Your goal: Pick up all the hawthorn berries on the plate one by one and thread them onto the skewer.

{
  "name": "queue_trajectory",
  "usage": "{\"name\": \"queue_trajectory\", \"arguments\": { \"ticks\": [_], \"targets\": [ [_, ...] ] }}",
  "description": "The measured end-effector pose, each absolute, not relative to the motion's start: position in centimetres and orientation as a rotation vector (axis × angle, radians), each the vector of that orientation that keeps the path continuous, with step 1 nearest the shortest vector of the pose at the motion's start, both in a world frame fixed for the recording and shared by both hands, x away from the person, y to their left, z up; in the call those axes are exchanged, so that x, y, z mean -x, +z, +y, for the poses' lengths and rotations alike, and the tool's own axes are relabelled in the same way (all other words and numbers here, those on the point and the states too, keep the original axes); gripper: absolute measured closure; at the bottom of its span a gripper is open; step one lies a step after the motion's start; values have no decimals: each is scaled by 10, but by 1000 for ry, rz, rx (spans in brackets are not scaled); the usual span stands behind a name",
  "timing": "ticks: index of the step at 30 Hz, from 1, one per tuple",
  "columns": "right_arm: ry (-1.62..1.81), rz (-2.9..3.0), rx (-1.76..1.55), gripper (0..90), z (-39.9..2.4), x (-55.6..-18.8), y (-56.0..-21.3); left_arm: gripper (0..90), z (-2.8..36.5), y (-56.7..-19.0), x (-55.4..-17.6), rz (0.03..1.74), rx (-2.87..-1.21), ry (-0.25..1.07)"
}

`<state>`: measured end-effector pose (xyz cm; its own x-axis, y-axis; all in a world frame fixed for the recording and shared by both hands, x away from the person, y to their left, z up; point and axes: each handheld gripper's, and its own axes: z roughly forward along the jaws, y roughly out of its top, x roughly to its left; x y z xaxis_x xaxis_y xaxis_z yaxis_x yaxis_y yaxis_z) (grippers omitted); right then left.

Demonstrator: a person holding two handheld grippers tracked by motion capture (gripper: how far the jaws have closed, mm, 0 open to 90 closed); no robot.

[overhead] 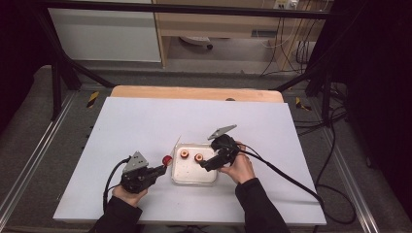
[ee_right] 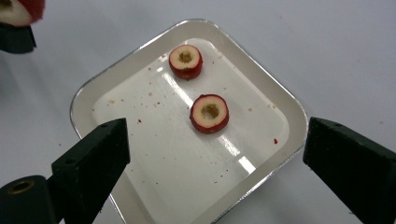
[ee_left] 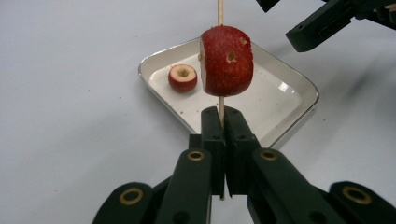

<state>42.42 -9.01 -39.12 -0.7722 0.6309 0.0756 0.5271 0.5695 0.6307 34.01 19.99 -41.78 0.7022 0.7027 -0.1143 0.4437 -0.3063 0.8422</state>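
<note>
1. The left gripper (ee_left: 223, 122) is clamped tight on a thin wooden skewer (ee_left: 220, 11), which stands upright between its jaws in the left gripper view; one red fruit piece (ee_left: 227, 60) is already threaded on it, sitting just above the jaw tips
2. In the high view that threaded piece (overhead: 166, 159) hangs just beside the left edge of the white tray (overhead: 193, 177), over the counter (overhead: 145, 121)
3. The right gripper (ee_right: 212, 149) has its jaws spread wide with nothing between them; it hovers over the tray, looking down on it
4. Two cored fruit rings lie flat in the tray, holes facing up: the nearer ring (ee_right: 209, 113) sits almost midway between the open jaws and a little beyond their tips, and the farther ring (ee_right: 186, 61) lies past it toward the tray's far corner
5. The relation that counts: the right gripper is much the nearer to both rings, and the nearer ring lies straight ahead and below it, so a short drop along its own line should bracket it
6. The skewer's long axis runs upright while the rings' holes also point up; a picked ring would need carrying over to the skewer's free tip and lining up hole to point
</note>
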Motion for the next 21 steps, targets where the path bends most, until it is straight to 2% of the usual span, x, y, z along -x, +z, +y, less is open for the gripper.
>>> {"name": "queue_trajectory", "arguments": {
  "ticks": [8,16,21],
  "targets": [
    [812,2737,-904,132,-67,-441,-395,880,206,-419,-342,898,-1951,339],
    [735,2797,-956,287,-54,-456,-404,880,207,-419,-343,901,-1943,333],
    [714,2801,-1058,342,-52,-462,-409,880,206,-419,-343,898,-1951,332]
  ]
}}
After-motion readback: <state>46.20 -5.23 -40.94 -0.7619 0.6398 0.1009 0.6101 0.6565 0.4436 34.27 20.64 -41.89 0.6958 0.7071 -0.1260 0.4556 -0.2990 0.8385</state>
